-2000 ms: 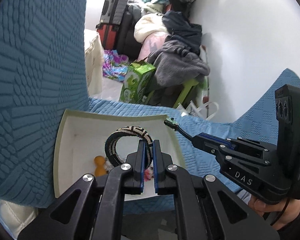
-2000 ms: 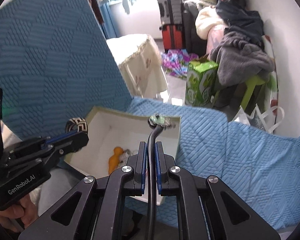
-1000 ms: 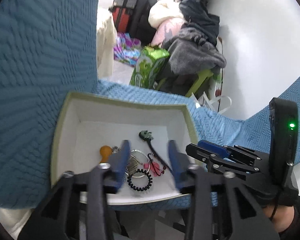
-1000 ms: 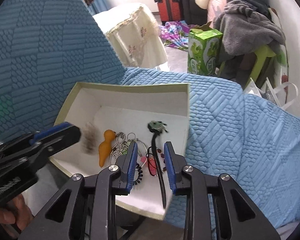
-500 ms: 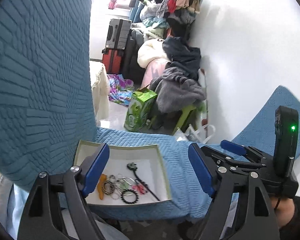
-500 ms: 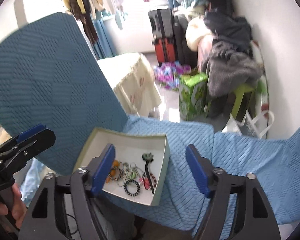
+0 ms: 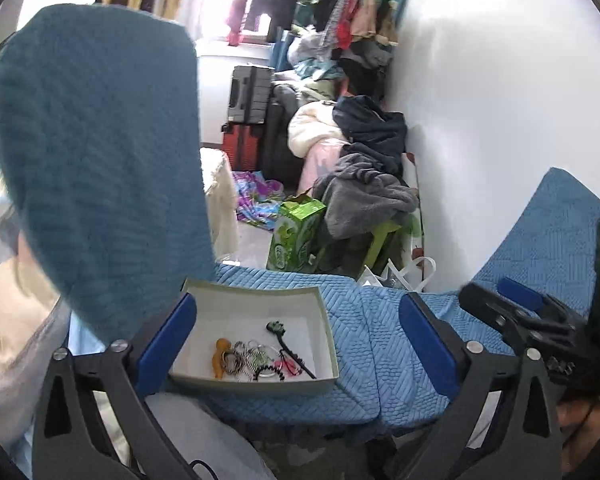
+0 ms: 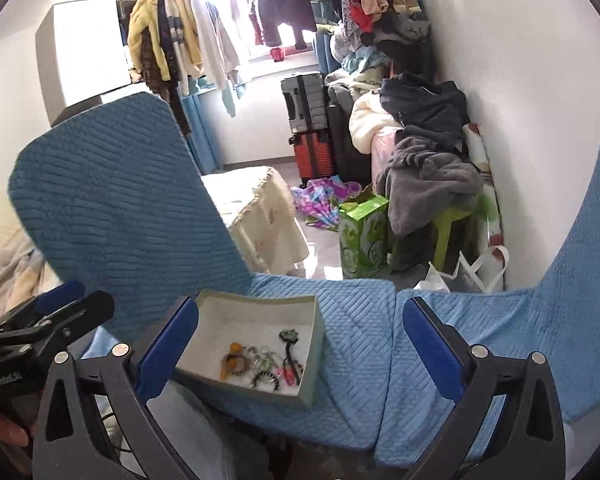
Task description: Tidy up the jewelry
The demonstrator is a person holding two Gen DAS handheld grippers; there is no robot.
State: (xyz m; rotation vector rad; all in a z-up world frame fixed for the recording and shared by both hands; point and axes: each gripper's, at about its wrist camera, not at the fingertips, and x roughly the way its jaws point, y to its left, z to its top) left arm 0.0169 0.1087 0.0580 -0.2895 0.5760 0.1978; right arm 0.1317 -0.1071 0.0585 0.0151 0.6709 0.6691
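Now both jaws have just opened empty; jewelry (image 7: pixel 260 358) lies in box (image 7: pixel 328 334).

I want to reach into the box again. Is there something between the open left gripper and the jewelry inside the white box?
Nothing visible blocks it. The left gripper is open and empty, and the jewelry lies uncovered in the lidless white box.

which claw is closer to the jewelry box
Left, probably. The left claw hangs just left of the box; the right claw is farther right over the blue cushion. Both have just opened, empty.
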